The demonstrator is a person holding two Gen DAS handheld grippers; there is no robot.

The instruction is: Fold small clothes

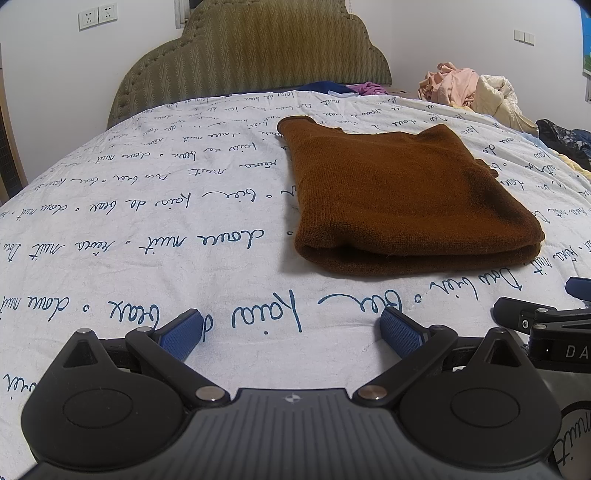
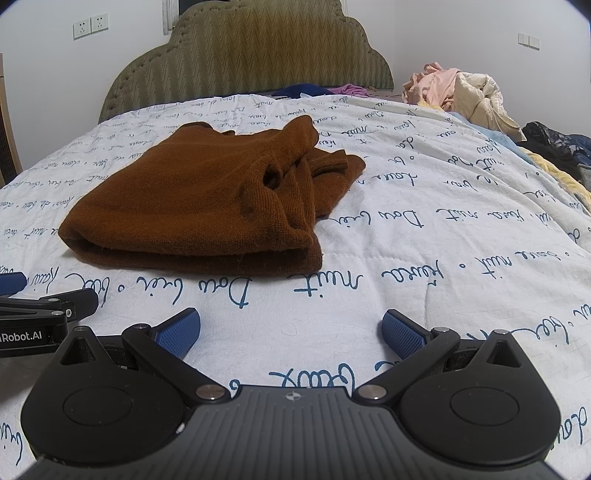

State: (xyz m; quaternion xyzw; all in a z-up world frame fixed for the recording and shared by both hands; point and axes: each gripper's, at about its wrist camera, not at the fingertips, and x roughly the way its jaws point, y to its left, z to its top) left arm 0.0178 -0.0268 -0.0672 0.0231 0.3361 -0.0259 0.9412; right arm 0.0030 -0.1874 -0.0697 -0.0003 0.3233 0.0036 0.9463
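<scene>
A brown sweater (image 1: 402,195) folded into a thick stack, lying flat on a white quilt (image 1: 147,221) printed with blue handwriting. Fold edge toward the cameras, layers visible along it. In the right wrist view, the same sweater (image 2: 192,206) left of centre, with a sleeve and bunched cloth spilling out on its far right side, not quite tucked in.

Left gripper (image 1: 291,332) low over the quilt, just in front of the sweater, apart from it. Jaws spread wide, blue pads (image 1: 184,332) well apart, nothing between them but printed quilt. Right gripper (image 2: 291,332) likewise wide open, empty, hovering near the quilt short of the sweater's front edge. Each gripper partly visible at the edge of the other's view: the right one (image 1: 546,325) at the right side of the left wrist view, the left one (image 2: 40,306) at the left side of the right wrist view, the two side by side.

Beyond the sweater, an olive padded headboard (image 1: 251,55) against a white wall. A heap of pink and cream clothes (image 1: 469,88) at the far right corner of the bed, darker clothes (image 1: 561,140) along the right edge, a bit of blue and purple cloth (image 2: 317,89) near the headboard. Wall sockets (image 1: 98,16) at upper left.
</scene>
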